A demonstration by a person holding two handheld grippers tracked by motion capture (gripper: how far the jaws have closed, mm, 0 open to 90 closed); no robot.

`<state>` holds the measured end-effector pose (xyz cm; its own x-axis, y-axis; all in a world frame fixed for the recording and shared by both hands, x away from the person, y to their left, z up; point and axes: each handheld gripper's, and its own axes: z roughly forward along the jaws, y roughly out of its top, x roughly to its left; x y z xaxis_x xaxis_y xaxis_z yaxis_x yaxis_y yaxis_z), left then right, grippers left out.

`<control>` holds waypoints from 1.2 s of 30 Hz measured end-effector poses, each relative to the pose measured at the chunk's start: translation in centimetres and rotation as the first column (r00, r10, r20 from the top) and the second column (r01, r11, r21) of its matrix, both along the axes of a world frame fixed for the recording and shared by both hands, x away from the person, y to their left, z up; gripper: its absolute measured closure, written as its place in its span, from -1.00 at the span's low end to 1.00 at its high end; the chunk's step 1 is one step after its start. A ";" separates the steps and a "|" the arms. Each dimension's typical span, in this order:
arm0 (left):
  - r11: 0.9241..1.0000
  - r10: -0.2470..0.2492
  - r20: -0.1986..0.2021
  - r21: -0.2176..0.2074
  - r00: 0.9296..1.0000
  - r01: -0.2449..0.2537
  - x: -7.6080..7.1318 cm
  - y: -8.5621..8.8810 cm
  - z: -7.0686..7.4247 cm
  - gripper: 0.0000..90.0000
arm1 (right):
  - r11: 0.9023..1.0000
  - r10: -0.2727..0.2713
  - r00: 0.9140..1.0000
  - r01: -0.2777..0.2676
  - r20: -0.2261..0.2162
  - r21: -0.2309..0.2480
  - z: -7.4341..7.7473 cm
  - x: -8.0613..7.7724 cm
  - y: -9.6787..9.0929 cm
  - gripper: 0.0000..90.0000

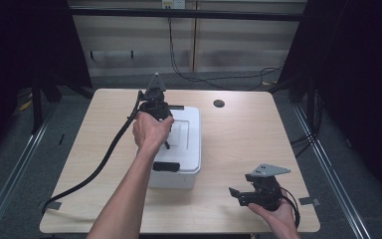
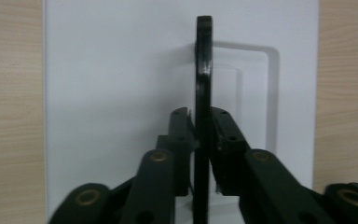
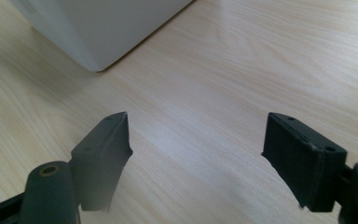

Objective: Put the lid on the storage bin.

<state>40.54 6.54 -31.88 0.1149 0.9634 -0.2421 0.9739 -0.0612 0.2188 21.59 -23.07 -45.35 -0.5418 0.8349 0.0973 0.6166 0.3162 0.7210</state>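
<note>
A white lidded box (image 1: pixel 188 149) stands in the middle of the wooden table (image 1: pixel 238 144). My left gripper (image 1: pixel 165 143) points down over the lid, held in a hand. In the left gripper view it (image 2: pixel 203 114) is shut on a thin black handle (image 2: pixel 203 70) that stands on edge above the white lid (image 2: pixel 121 70) and its recessed rectangle. My right gripper (image 1: pixel 236 194) sits low near the table's front right, open and apart from the box. In the right gripper view its jaws (image 3: pixel 198 135) stand wide over bare wood, with a corner of the box (image 3: pixel 98 28) ahead on the left.
A black latch (image 1: pixel 166 166) sits on the box's near edge and another (image 1: pixel 176 107) on the far edge. A thick black cable (image 1: pixel 104 159) trails from the left gripper across the table's left side. A round hole (image 1: pixel 219 103) lies near the far edge. Dark curtains flank the table.
</note>
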 end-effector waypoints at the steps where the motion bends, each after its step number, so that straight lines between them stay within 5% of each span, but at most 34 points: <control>1: 1.000 0.006 -0.001 -0.002 1.000 -0.006 0.1 0.1 -0.2 0.70 | 1.000 -0.003 1.000 0.003 -0.001 0.003 0.0 0.0 0.0 -0.50; 5: 0.998 0.005 -0.009 -0.055 1.000 -0.005 0.3 0.9 -0.7 0.59 | 1.000 0.000 1.000 0.000 0.001 0.002 0.0 0.0 0.0 -0.50; 13: 0.996 -0.034 -0.001 -0.085 0.999 0.033 0.6 2.9 0.4 0.08 | 1.000 -0.001 1.000 0.001 -0.002 0.000 0.0 0.0 0.0 -0.50; 21: 0.987 -0.109 0.089 -0.105 0.990 0.118 0.6 4.5 2.2 -0.27 | 1.000 -0.009 1.000 0.009 -0.005 0.000 -0.1 0.1 0.0 -0.50; 26: 0.974 -0.195 0.170 -0.085 0.966 0.212 0.1 5.6 2.9 -0.45 | 1.000 -0.010 1.000 0.010 -0.006 0.000 0.0 0.0 0.0 -0.50; 29: 0.944 -0.296 0.234 -0.078 0.926 0.321 -0.5 6.5 3.5 -0.64 | 1.000 -0.011 1.000 0.011 -0.009 -0.001 0.0 0.0 0.0 -0.50; 30: 0.938 -0.296 0.256 -0.104 0.920 0.330 -0.7 7.0 3.6 -0.60 | 1.000 -0.010 1.000 0.010 -0.008 -0.002 0.0 0.0 0.0 -0.50; 32: 0.941 -0.273 0.283 -0.119 0.919 0.316 -1.0 8.3 3.6 -0.65 | 1.000 -0.013 1.000 0.013 -0.008 -0.002 -0.1 0.0 0.0 -0.50; 33: 0.938 -0.285 0.296 -0.112 0.912 0.329 -1.2 8.8 3.6 -0.63 | 1.000 -0.013 1.000 0.013 -0.009 -0.002 -0.1 0.1 0.0 -0.50; 34: 0.923 -0.327 0.311 -0.097 0.892 0.373 -1.4 9.3 3.5 -0.61 | 1.000 -0.013 1.000 0.013 -0.008 -0.003 -0.1 0.1 0.0 -0.50; 35: 0.911 -0.360 0.309 -0.085 0.880 0.403 -1.5 9.8 3.3 -0.65 | 1.000 -0.013 1.000 0.013 -0.009 -0.003 -0.1 0.0 0.0 -0.50; 36: 0.915 -0.355 0.297 -0.083 0.886 0.395 -1.6 10.3 3.0 -0.63 | 1.000 -0.013 1.000 0.013 -0.009 -0.004 -0.1 0.1 0.0 -0.50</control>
